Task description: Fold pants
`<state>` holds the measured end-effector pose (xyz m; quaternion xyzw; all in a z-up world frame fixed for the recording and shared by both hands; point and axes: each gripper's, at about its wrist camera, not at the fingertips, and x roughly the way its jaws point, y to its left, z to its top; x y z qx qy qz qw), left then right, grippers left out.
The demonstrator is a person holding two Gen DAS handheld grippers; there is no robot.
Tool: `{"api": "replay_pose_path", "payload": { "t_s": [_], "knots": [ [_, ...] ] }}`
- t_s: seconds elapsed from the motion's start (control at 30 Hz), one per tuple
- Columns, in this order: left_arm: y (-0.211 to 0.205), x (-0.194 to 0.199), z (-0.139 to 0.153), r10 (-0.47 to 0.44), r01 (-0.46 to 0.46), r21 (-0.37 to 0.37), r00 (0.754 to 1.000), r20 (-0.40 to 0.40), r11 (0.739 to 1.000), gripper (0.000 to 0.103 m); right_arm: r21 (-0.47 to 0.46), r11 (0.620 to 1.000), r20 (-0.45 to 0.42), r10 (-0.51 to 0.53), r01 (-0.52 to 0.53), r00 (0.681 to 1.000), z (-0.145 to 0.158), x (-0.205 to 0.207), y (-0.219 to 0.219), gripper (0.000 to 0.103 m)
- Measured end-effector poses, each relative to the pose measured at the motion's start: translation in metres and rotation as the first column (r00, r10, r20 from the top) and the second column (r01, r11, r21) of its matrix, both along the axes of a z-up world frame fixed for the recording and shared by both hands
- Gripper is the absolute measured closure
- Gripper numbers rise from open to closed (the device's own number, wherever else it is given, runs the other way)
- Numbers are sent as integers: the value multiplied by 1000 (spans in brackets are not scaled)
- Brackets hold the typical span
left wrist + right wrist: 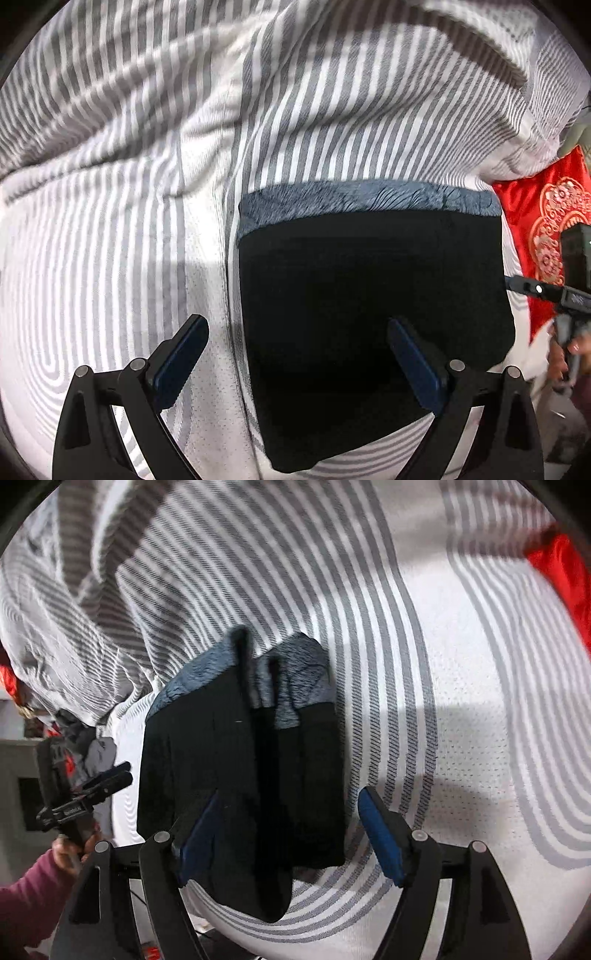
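Observation:
The black pants (pixel 369 295) lie folded into a compact rectangle on the striped bedsheet (pixel 110 258), with a band of blue-grey fleecy lining (pixel 351 201) along the far edge. My left gripper (pixel 295 328) hovers above the pants' left edge, open, nothing between its blue pads (pixel 177 362). In the right wrist view the pants (pixel 207 757) run lengthwise under my right gripper (pixel 290 806), which stands open above them without gripping. The left gripper (pixel 110 779) shows there at the pants' left side. The right gripper (pixel 532 288) shows at the pants' right side in the left wrist view.
A rumpled grey-and-white striped duvet (pixel 295 74) is piled along the far side. Red embroidered cloth (pixel 543 229) lies at the right. A hand in a maroon sleeve (pixel 33 893) holds the left gripper near the bed's edge. Flat sheet (pixel 480 738) spreads right of the pants.

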<state>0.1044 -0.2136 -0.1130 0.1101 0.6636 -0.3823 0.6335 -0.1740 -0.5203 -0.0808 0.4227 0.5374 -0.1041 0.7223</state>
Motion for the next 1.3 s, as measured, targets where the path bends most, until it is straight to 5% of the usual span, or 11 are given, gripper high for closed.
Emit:
{"api": "replay_pose_path", "payload": {
  "t_s": [0.33, 0.6, 0.77, 0.9, 1.3],
  "knots": [
    [-9, -4, -34, -88, 86, -29, 989, -118, 996, 5, 86, 987, 31, 130, -133, 991, -32, 29, 6, 21],
    [-23, -8, -48, -34, 26, -45, 983, -180, 999, 5, 183, 980, 38, 71, -77, 997, -46, 39, -4, 21],
    [-26, -24, -30, -16, 10, -62, 994, -106, 998, 27, 197, 980, 48, 16, -25, 999, -32, 34, -3, 55],
    [-26, -30, -8, 8, -13, -82, 998, -65, 997, 51, 206, 978, 91, 5, -23, 996, -16, 21, -4, 62],
    [-14, -81, 41, 72, -75, -84, 997, -39, 994, 53, 254, 963, 162, 46, -87, 986, 28, -17, 20, 65]
  ]
}}
